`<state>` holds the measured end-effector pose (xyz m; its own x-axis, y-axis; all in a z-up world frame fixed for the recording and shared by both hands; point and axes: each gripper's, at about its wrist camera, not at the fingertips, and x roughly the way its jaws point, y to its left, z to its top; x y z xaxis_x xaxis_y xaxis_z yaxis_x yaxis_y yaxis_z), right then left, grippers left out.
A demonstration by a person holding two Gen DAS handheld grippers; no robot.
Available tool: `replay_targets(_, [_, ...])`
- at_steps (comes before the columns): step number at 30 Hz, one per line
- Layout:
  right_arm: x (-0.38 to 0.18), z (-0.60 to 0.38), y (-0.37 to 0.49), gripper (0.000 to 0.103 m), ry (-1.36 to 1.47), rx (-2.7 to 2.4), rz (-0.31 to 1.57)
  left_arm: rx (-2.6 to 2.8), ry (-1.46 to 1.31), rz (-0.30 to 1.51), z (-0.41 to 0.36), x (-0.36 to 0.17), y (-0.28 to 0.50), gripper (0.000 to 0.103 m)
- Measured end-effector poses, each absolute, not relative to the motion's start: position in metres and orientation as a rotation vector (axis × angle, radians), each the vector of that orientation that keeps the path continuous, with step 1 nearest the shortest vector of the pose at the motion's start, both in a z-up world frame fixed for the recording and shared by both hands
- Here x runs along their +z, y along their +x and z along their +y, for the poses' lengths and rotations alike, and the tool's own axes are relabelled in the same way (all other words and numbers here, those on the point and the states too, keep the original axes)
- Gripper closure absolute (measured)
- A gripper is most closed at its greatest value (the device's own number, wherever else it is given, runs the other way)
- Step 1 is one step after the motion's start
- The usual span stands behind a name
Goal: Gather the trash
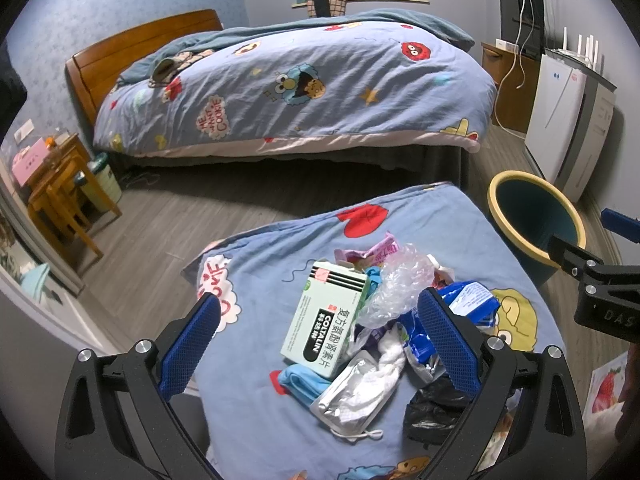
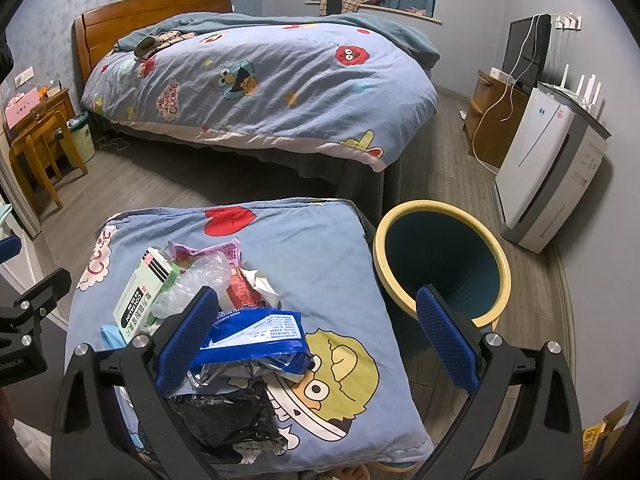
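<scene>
A pile of trash lies on a blue cartoon-print cushion point(image 1: 280, 264): a pale green medicine box point(image 1: 320, 320), clear crumpled plastic point(image 1: 400, 284), a blue wipes packet point(image 2: 256, 332), a black bag point(image 2: 228, 420), a silver pouch point(image 1: 352, 392) and white tissue point(image 1: 388, 356). A teal bin with a yellow rim point(image 2: 440, 264) stands on the floor right of the cushion. My left gripper point(image 1: 320, 344) is open and hovers over the box and pile. My right gripper point(image 2: 316, 340) is open and empty above the cushion's right side, beside the bin.
A bed with a matching duvet point(image 1: 300, 80) fills the back. A wooden chair point(image 1: 68, 208) and a small bin point(image 1: 104, 180) stand at the left. A white appliance point(image 2: 548, 172) and a wooden cabinet point(image 2: 496, 120) stand along the right wall.
</scene>
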<state>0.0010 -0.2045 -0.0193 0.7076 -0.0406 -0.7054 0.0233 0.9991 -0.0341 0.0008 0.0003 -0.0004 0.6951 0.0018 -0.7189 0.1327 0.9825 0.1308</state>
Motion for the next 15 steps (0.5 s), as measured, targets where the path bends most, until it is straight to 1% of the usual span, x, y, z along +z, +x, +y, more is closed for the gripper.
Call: replay_targets(15, [-0.0222,-0.2042,0.0017,0.006,-0.024,-0.039,0.793,-0.078,0.176,0.802,0.0004,-0.0005,0.0008,0.005])
